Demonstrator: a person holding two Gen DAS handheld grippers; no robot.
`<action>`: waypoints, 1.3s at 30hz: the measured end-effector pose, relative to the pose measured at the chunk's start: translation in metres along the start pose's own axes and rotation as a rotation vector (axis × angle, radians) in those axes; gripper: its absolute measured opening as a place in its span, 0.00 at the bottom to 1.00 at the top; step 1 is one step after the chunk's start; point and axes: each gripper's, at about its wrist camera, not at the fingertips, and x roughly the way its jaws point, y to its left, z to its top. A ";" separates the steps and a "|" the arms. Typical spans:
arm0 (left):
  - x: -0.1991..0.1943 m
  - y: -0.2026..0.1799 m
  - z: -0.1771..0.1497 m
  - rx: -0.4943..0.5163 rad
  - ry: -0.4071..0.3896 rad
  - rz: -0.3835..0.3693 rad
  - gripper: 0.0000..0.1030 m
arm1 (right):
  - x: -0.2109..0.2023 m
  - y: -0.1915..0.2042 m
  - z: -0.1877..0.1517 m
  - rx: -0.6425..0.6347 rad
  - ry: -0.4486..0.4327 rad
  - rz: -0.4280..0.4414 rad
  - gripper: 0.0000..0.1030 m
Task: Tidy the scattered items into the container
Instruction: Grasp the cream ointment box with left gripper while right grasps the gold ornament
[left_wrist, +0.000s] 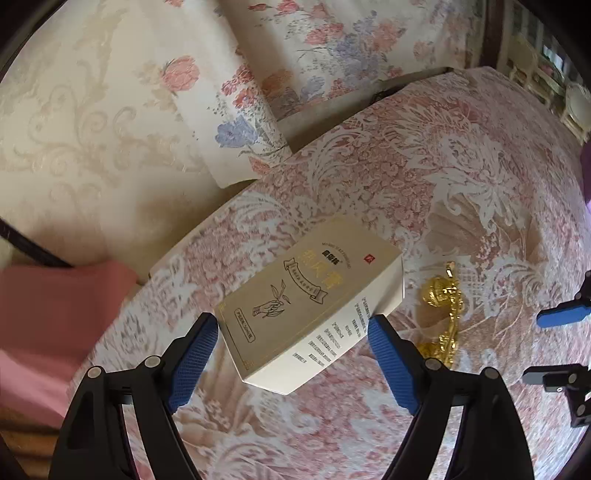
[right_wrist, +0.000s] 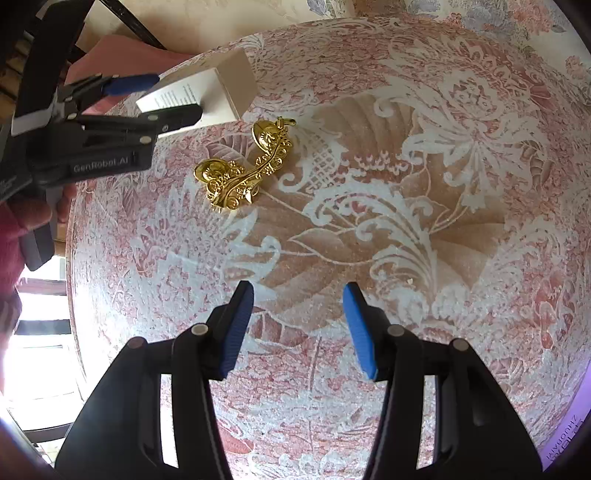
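Now the left gripper (left_wrist: 293, 326) is at the lower middle of the left wrist view, with its two blue pads on both sides of a beige box (left_wrist: 306, 306). The box has gold print and a drawing of a hand with a twig on its top face, and small text on its white side. The left pad seems to touch the near corner of the box and the right pad (left_wrist: 391, 365) stands at the white side, but I cannot tell if both pads really press on it. The jaws stand wide. In the right wrist view this same gripper (right_wrist: 177, 99) is at the upper left, with one finger above the box (right_wrist: 221, 88) and one across its white side.

Just to the right of the box in the left wrist view lies a gold ornament (left_wrist: 445, 314) on the pink and white lace tablecloth (left_wrist: 424, 177). In the right wrist view the ornament (right_wrist: 243, 166) is at the middle left, close below the box but not touching it.

The right gripper (right_wrist: 298, 325) is at the bottom middle of its own view, the jaws moderately open with nothing between them, only the tablecloth (right_wrist: 406, 221) under it. Its blue tip (left_wrist: 563, 315) shows at the right edge of the left wrist view.

At the left edge of the left wrist view is a pink cloth (left_wrist: 48, 314). A container I cannot identify in either view.
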 end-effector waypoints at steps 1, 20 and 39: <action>-0.001 0.000 0.002 0.021 -0.001 0.002 0.82 | 0.000 0.001 0.001 0.001 -0.001 0.002 0.52; 0.025 -0.033 0.012 0.332 0.112 -0.037 0.82 | 0.004 0.004 0.010 0.008 -0.026 0.006 0.53; 0.015 -0.022 -0.044 -0.013 0.122 -0.132 0.70 | 0.019 0.012 0.043 0.128 -0.069 0.102 0.53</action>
